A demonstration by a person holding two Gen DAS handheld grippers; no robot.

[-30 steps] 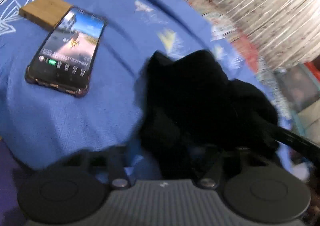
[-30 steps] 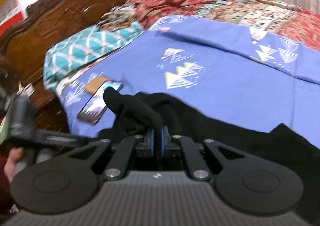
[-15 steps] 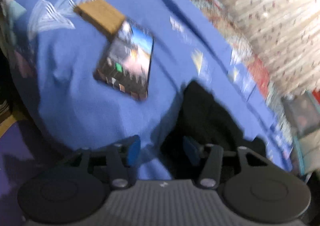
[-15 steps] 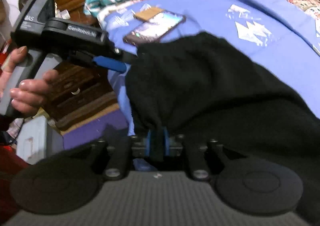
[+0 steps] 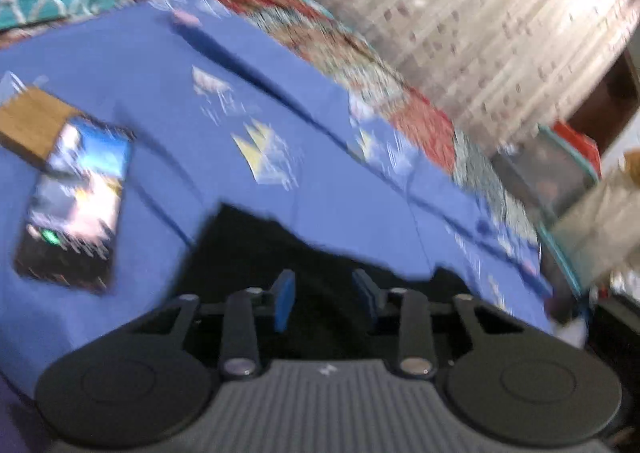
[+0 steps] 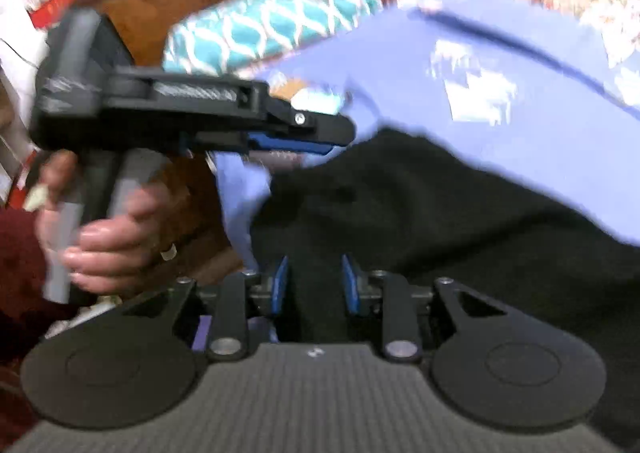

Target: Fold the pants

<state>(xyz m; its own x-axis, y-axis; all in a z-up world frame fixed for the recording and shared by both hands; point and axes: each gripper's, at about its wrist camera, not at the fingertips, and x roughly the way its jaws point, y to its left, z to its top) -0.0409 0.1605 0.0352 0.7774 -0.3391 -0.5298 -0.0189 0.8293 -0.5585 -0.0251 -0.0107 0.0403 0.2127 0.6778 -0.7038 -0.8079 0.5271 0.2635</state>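
Black pants lie on the blue bedsheet at the bed's near edge, blurred and cut off at the frame's right. Left gripper: jaws parted, having just narrowed, nothing visibly pinched. Right gripper: jaws just eased apart, cloth between them, contact unclear. A phone smears beside the pants.

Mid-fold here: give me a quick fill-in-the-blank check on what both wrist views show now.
1. The pants are ____ in colour.
2. They lie on a ____ bedsheet.
3. The phone partly overlaps a ____ block.
4. The right tool has its pads ____ around the cloth.

Missing: black; blue; wooden; apart
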